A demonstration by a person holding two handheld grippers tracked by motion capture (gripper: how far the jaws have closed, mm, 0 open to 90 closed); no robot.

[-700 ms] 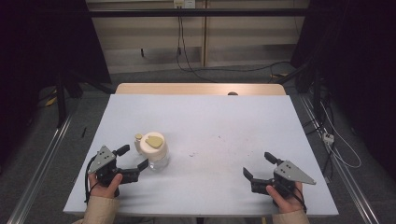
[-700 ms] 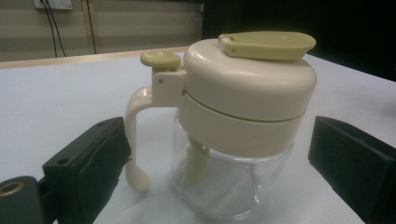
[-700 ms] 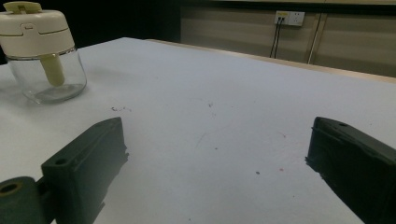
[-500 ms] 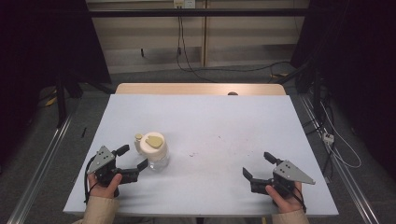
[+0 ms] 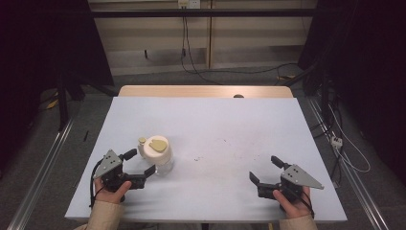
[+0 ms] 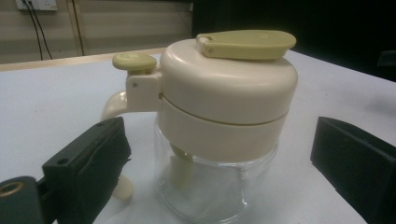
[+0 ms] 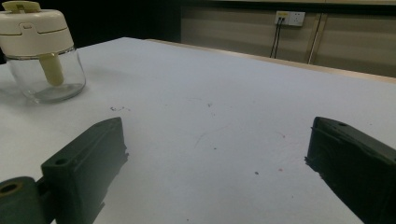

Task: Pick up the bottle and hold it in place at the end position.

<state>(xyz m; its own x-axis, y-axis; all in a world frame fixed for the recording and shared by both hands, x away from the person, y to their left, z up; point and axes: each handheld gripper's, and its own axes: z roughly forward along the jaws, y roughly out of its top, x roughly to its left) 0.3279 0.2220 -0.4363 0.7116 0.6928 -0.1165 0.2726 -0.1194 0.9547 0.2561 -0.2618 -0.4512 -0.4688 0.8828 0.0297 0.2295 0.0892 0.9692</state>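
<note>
A clear glass jar (image 5: 156,152) with a cream lid, an olive-green flap and a small olive button stands on the white table (image 5: 215,120), left of centre. My left gripper (image 5: 141,162) is open right in front of it. In the left gripper view the jar (image 6: 224,107) sits between the two black fingers (image 6: 88,158), with a gap on each side. My right gripper (image 5: 264,168) rests open near the front right edge with bare table between its jaws. From there the jar (image 7: 42,51) appears far off at the upper left.
The table's far end has a wooden strip (image 5: 206,91) with a small dark object (image 5: 238,96) on it. Faint dark specks (image 5: 197,158) mark the tabletop's middle. Cables (image 5: 344,148) lie on the floor to the right, and metal rails run along both sides.
</note>
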